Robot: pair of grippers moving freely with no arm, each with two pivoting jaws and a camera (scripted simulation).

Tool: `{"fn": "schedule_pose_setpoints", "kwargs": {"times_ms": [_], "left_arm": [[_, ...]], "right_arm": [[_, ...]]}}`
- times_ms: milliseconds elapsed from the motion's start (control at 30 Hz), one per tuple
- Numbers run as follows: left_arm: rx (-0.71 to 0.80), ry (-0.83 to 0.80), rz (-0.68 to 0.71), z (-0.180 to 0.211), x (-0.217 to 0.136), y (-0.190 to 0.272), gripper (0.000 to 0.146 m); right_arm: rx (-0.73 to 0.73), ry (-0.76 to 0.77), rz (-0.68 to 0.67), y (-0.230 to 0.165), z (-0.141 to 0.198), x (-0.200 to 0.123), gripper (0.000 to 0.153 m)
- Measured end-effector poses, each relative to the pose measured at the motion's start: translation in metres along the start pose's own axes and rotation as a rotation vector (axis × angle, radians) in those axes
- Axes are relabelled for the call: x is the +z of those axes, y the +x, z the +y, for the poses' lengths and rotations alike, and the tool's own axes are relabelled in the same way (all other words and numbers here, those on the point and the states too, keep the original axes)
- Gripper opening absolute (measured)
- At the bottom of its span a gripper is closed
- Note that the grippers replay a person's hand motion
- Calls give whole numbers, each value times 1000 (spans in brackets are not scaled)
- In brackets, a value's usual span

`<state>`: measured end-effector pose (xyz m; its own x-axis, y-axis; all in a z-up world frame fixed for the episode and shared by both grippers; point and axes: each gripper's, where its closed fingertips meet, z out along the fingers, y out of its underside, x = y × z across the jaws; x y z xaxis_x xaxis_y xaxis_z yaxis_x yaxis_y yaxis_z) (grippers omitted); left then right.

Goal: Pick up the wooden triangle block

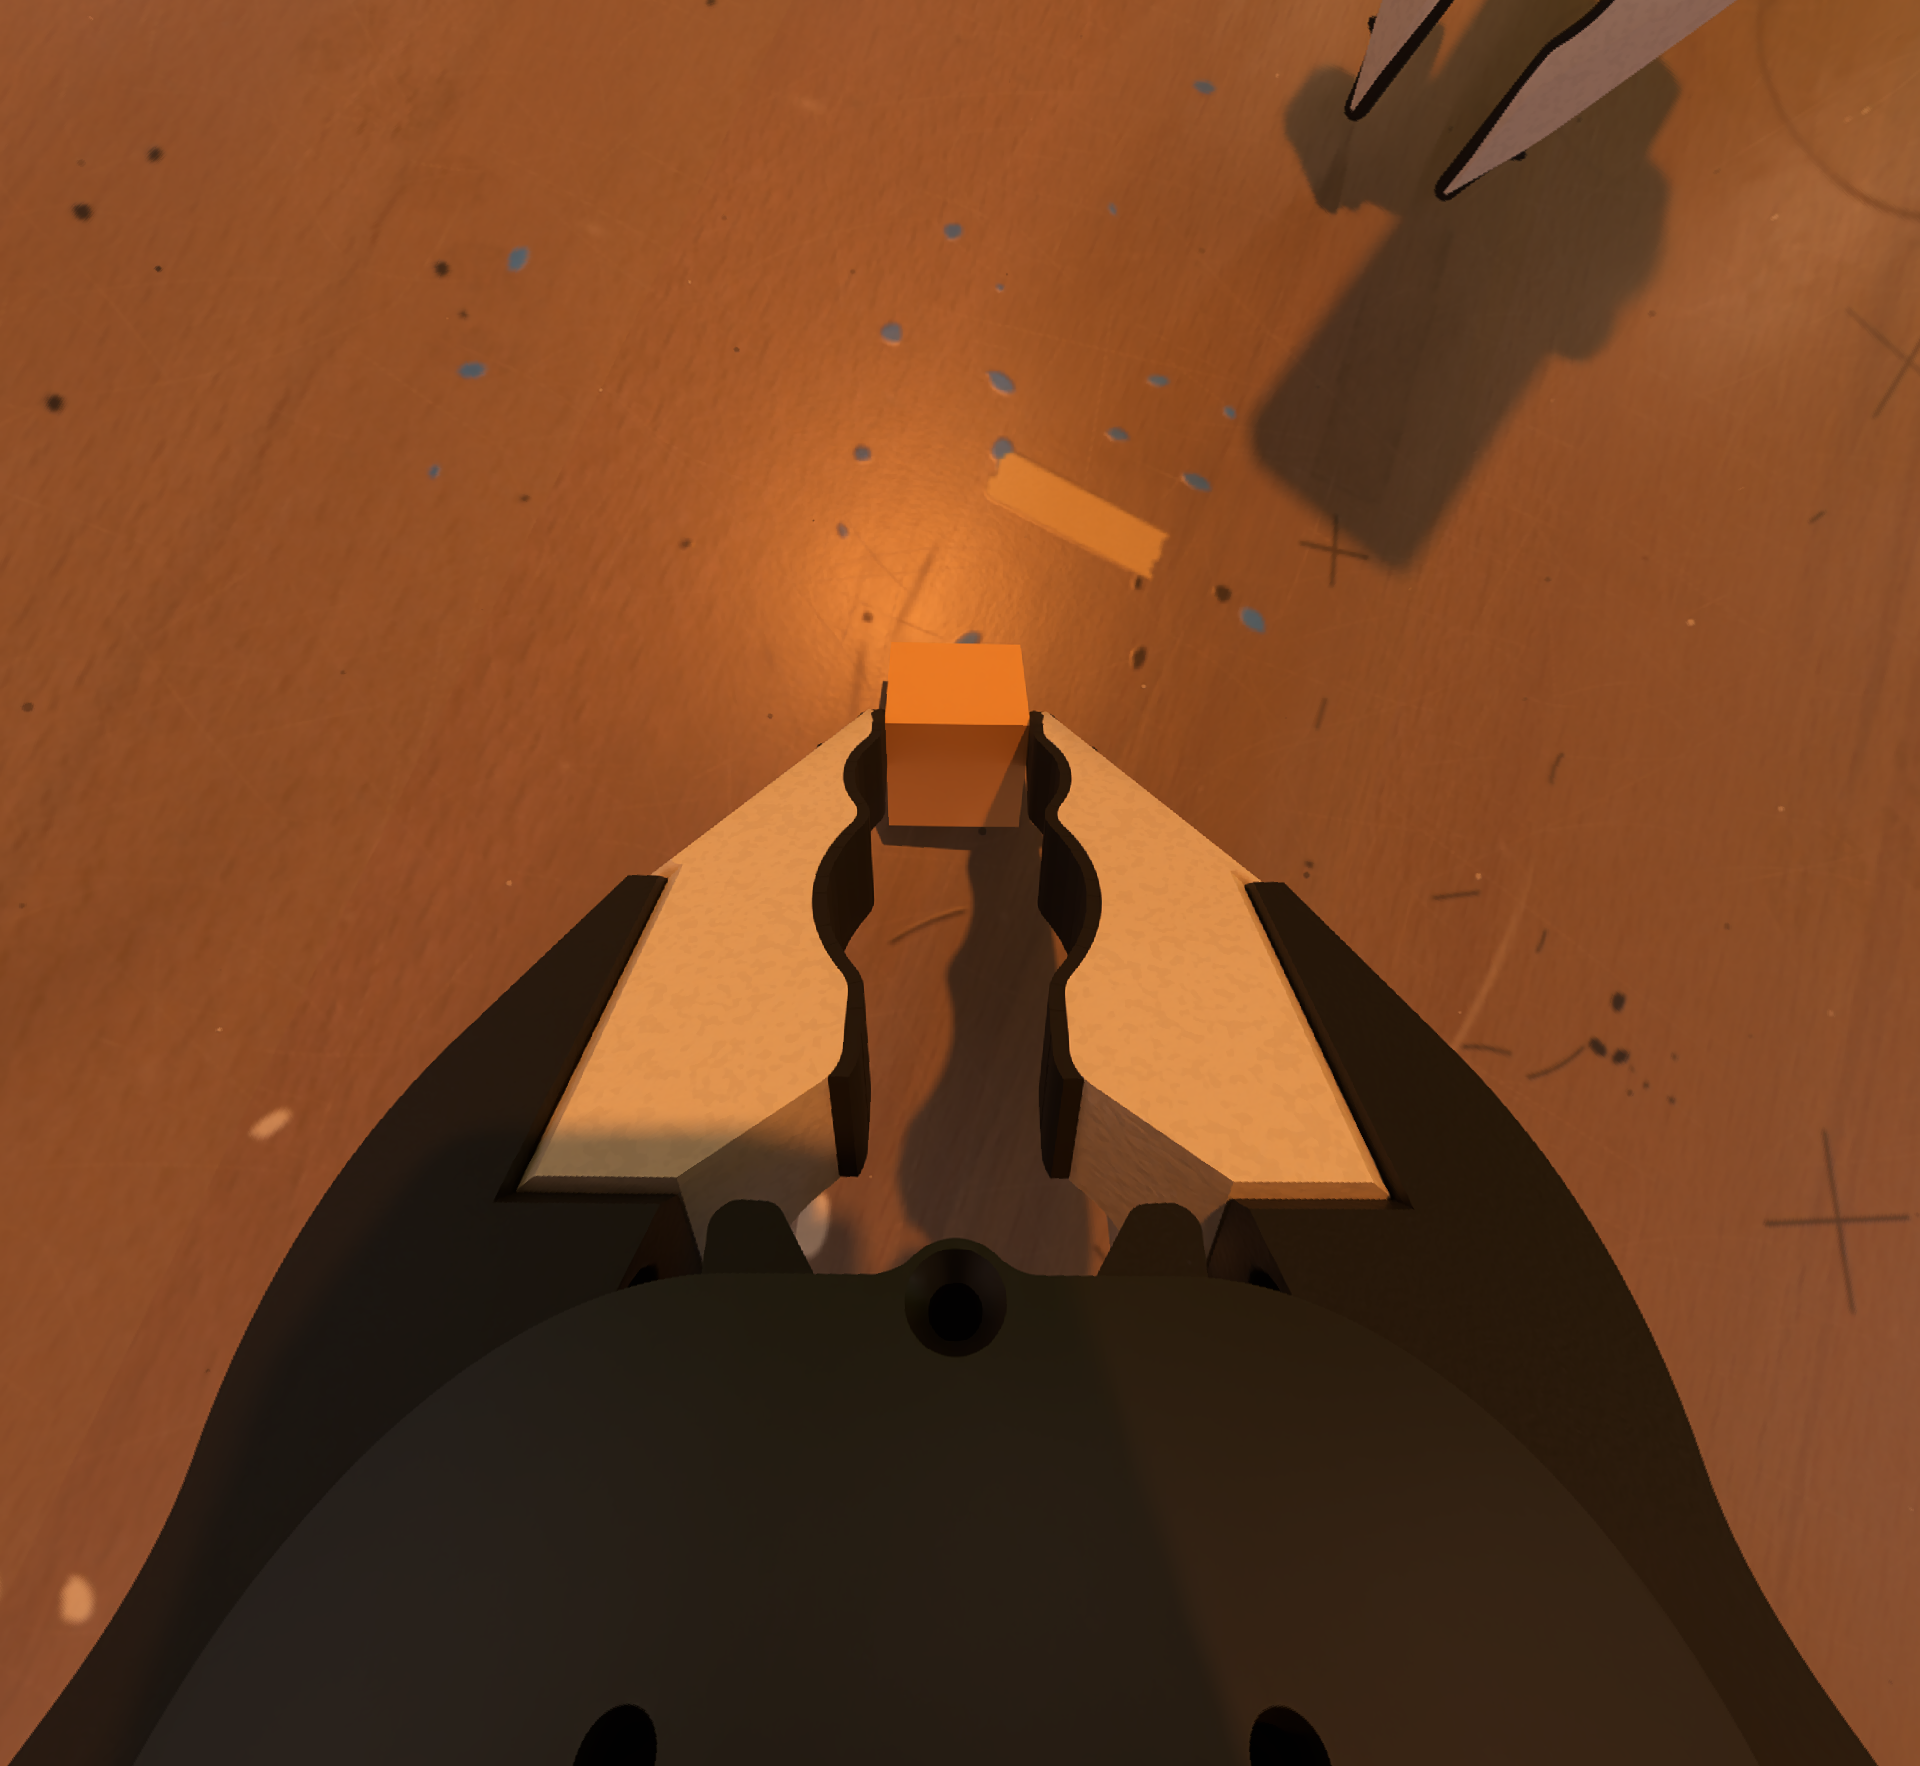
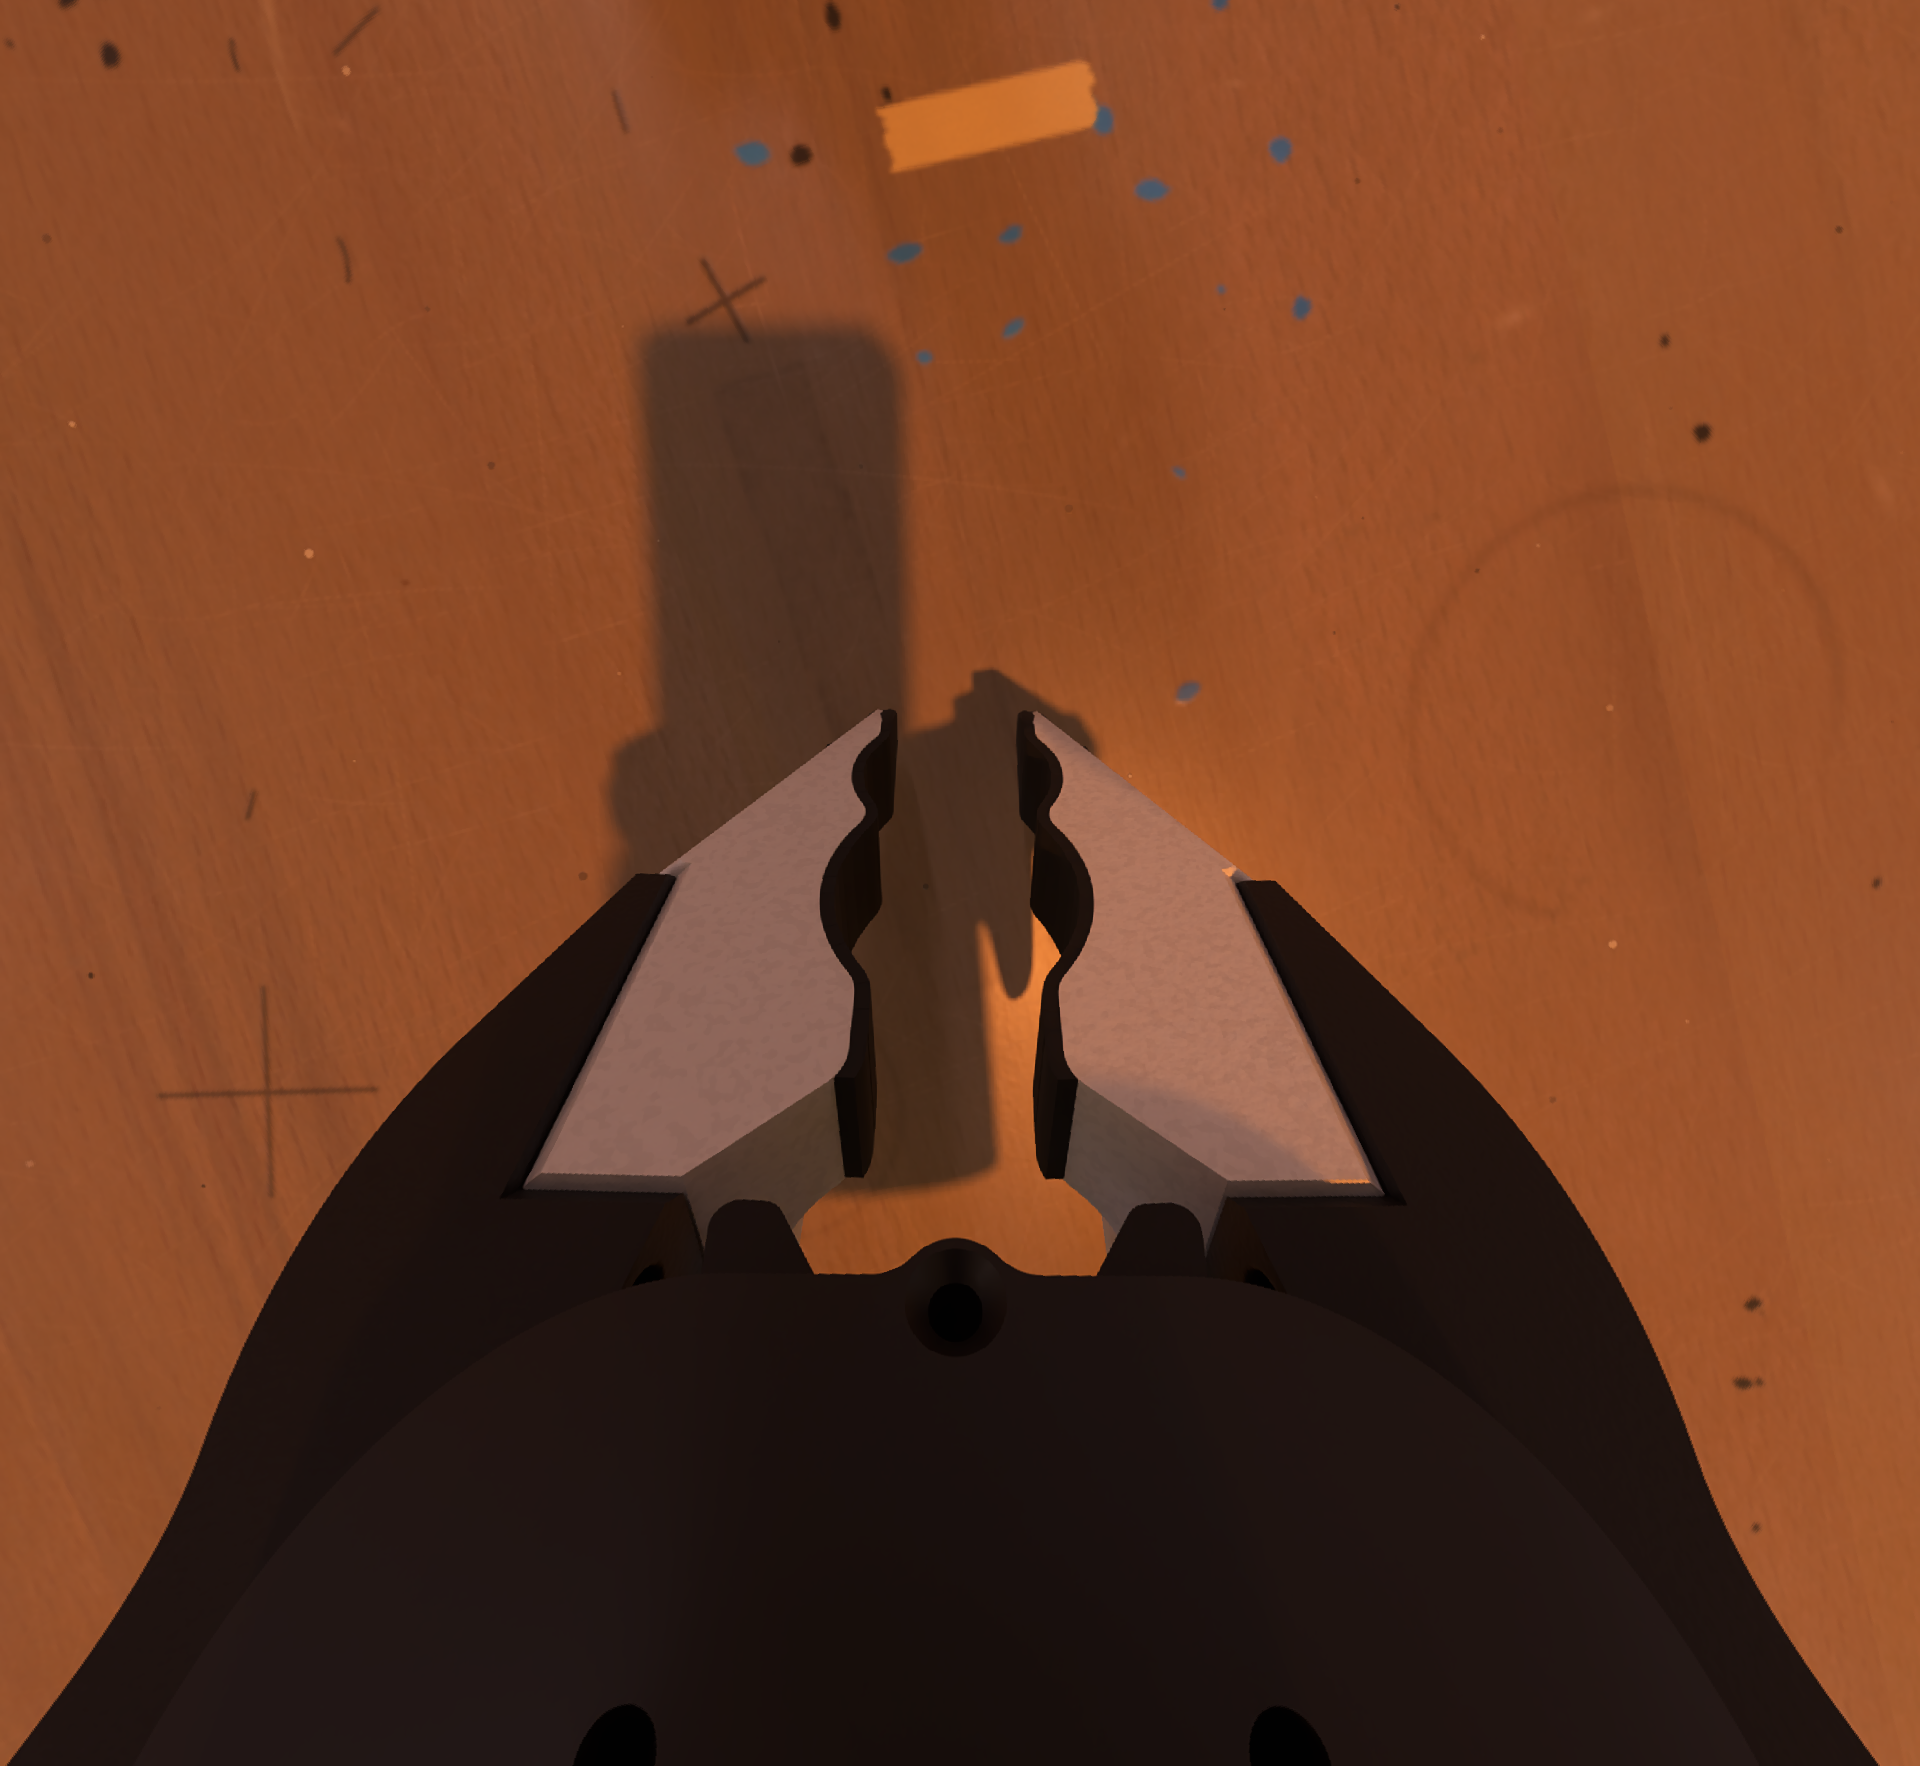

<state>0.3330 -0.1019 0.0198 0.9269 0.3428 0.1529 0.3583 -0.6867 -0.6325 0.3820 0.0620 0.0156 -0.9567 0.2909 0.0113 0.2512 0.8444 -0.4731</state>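
Note:
The wooden triangle block (image 1: 954, 740) is orange and shows a flat top and a shaded front face. It sits between the fingertips of my left gripper (image 1: 956, 729), whose jaws are shut on its two sides. I cannot tell whether it touches the table (image 1: 416, 469). My right gripper (image 2: 956, 729) has its jaws apart with nothing between them, above bare table. Its two pale fingers also show in the left wrist view (image 1: 1403, 147) at the upper right, well away from the block.
A strip of tan tape (image 1: 1075, 511) lies flat on the brown wooden table just beyond the block; it also shows in the right wrist view (image 2: 987, 116). The table bears blue and black specks, pencil crosses and faint ring marks.

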Motion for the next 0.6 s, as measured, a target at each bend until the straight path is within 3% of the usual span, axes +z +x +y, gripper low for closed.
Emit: {"fn": "schedule_pose_setpoints", "kwargs": {"times_ms": [200,467,600], "left_arm": [[-13,16,10,0,-3,0,26],[0,-25,-2,6,1,-1,26],[6,-33,3,7,3,0,26]], "right_arm": [[47,39,29,4,-4,-16,15],[302,54,133,23,19,-36,13],[201,74,94,12,26,-35,17]]}}
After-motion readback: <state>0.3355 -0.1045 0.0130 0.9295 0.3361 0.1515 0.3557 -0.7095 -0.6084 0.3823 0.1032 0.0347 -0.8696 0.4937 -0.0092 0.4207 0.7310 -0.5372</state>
